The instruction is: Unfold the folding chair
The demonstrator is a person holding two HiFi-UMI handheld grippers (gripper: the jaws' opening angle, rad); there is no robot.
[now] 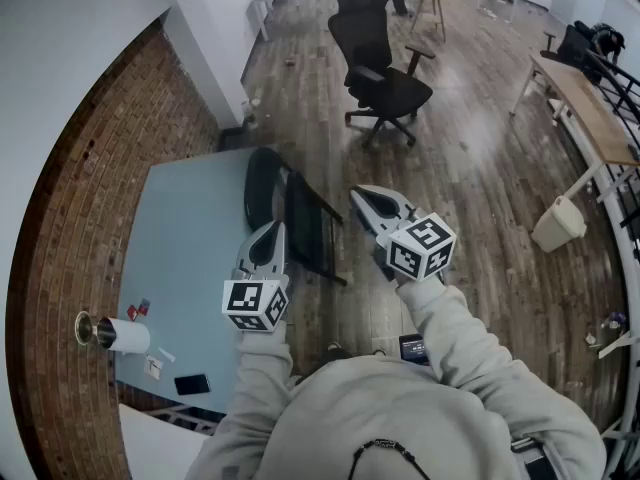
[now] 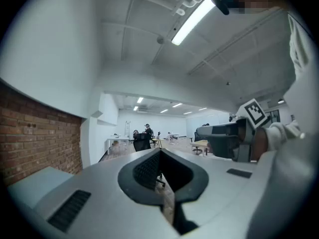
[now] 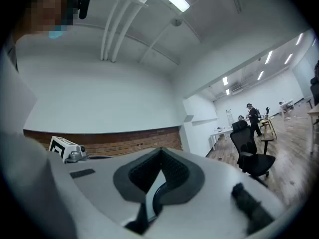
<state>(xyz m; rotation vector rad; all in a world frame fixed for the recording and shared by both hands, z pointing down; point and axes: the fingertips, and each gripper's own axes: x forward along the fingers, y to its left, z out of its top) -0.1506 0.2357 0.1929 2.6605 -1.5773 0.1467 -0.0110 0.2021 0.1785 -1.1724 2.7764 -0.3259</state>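
Note:
The black folding chair (image 1: 303,224) stands folded and upright on the wooden floor, against the edge of a light blue table (image 1: 190,248). Its rounded back (image 1: 262,184) lies toward the table. My left gripper (image 1: 275,228) hovers just left of the chair's frame, shut and holding nothing. My right gripper (image 1: 358,196) is to the right of the chair, apart from it, also shut and empty. In the left gripper view the left gripper's (image 2: 160,151) jaws meet at their tips, with the right gripper's body at the right. The right gripper (image 3: 160,151) looks the same in its own view.
A black office chair (image 1: 385,80) stands on the floor beyond the folding chair. A white bin (image 1: 558,224) and a long wooden desk (image 1: 585,106) are at the right. The blue table carries a paper roll (image 1: 122,335) and a phone (image 1: 192,384). A brick wall (image 1: 80,218) runs along the left.

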